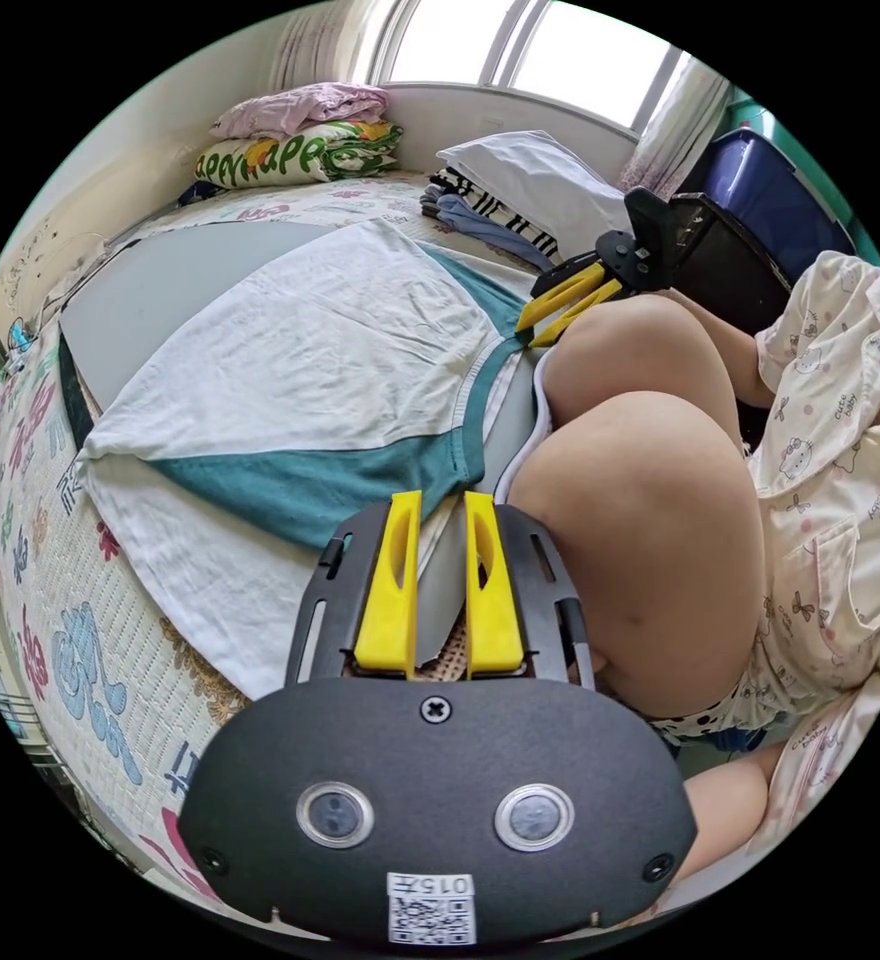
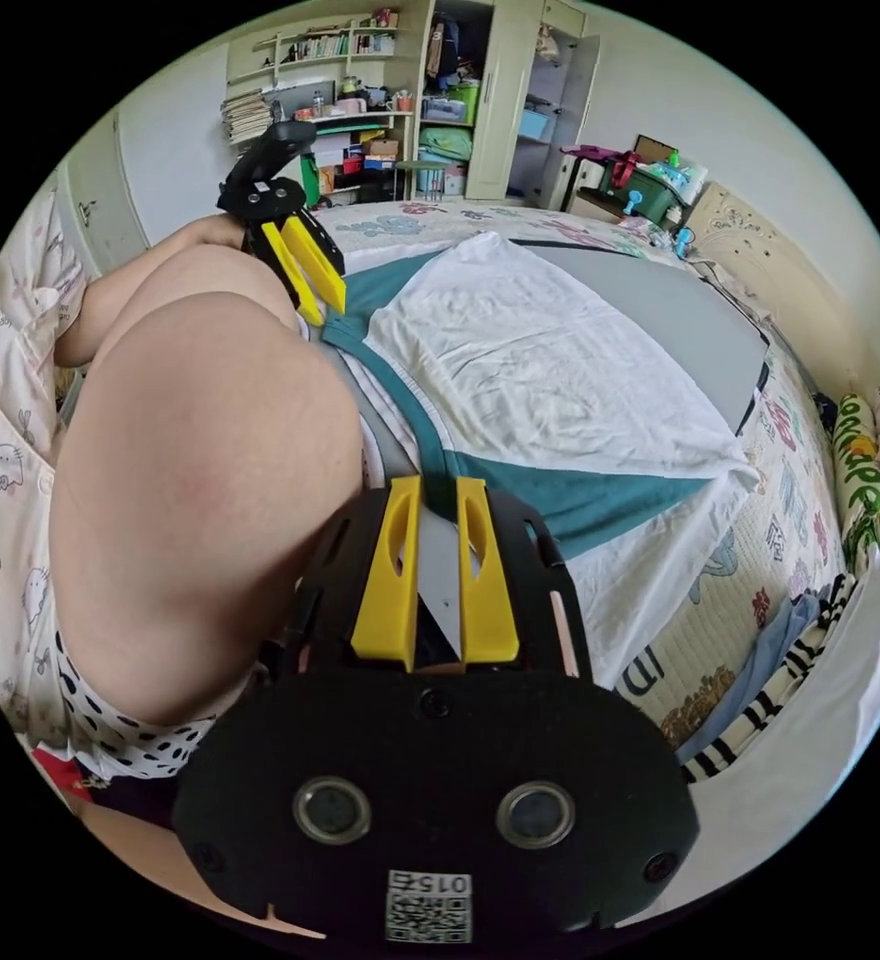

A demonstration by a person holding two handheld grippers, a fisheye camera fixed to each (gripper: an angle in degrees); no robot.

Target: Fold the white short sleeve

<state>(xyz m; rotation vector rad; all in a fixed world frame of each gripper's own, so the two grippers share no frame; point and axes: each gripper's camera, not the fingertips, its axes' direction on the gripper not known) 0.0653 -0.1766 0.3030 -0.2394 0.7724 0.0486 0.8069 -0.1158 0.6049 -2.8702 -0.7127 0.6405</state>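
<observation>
Yellow jaws on your left gripper (image 1: 440, 505) stand slightly apart over the shirt's (image 1: 300, 340) teal hem; your right gripper (image 2: 438, 490) does likewise. You have the shirt flat on a grey board (image 1: 160, 290) on the bed (image 1: 80, 620), beside your knees (image 1: 650, 500).

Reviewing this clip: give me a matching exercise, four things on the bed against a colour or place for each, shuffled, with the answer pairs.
Things:
1. shirt body
2. shirt trim
3. grey board
4. floral pillow

Descriptions:
A. teal
B. under the shirt
C. white, creased
D. by the window sill, under a pink bundle

Pairs: 1-C, 2-A, 3-B, 4-D
</observation>
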